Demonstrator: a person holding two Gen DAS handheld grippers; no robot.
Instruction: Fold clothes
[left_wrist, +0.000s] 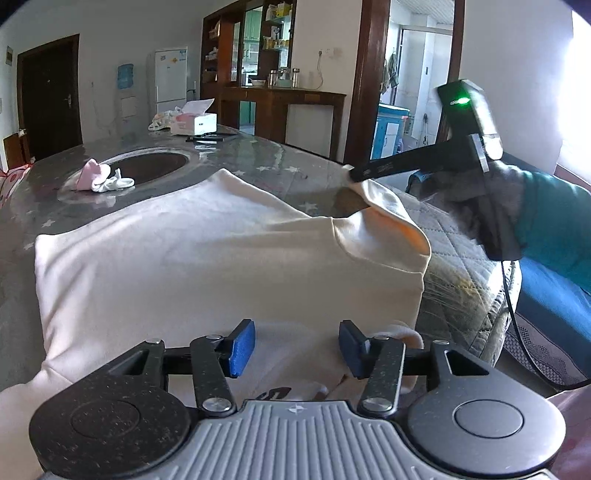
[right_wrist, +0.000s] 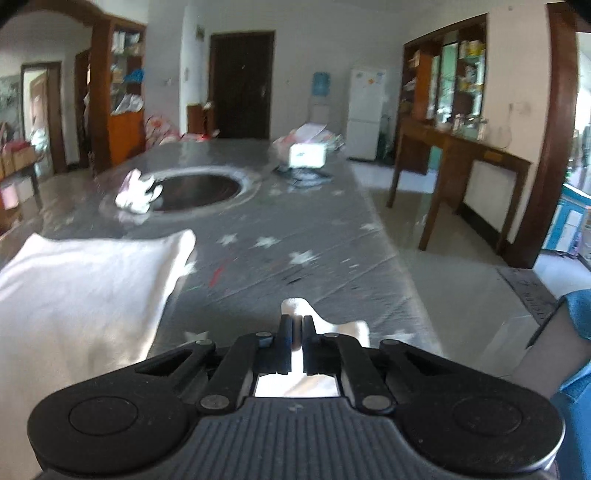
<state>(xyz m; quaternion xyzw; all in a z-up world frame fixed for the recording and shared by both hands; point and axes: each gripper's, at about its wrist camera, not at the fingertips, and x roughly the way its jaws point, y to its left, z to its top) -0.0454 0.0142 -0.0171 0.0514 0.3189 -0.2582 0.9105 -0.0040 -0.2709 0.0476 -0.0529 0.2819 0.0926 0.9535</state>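
**Cream top pinched at one corner, fold under way on star-print table**

A cream-white garment (left_wrist: 207, 258) is laid across the near end of a long table (left_wrist: 258, 162) covered w/ a grey, star-patterned glossy sheet. The right gripper (right_wrist: 296, 325) is clamped tight on a tab of the cloth, white fabric squeezed between its pads; in the left wrist view the same corner is seen lifted off the surface, a flap curling over towards the body of the garment. The left gripper (left_wrist: 297, 343) is held just above the near hem, jaws about half apart, blue pads (left_wrist: 243, 347) clear of the fabric and nothing gripped betw. them.

For the step in hand, judged as a side or sleeve being carried over, the pinched corner is best kept low and drawn straight across so the crease runs parallel to the garment's edge. The near hem should be pinned or caught by the left gripper first, or the whole piece may be dragged on the slick sheet. The thin pinch could slip if tugged hard.

Further along the table, a small bundle of pink and white cloth (left_wrist: 101, 179) is seen beside a dark round recess (left_wrist: 151, 168), w/ a tissue box (left_wrist: 194, 122) nr the far end. A quilted pad (left_wrist: 454, 258) is draped at the table's right edge. Beyond: a dark door, white fridge, wooden shelving and sideboard, daylight from the right. The right wrist view is blurred.
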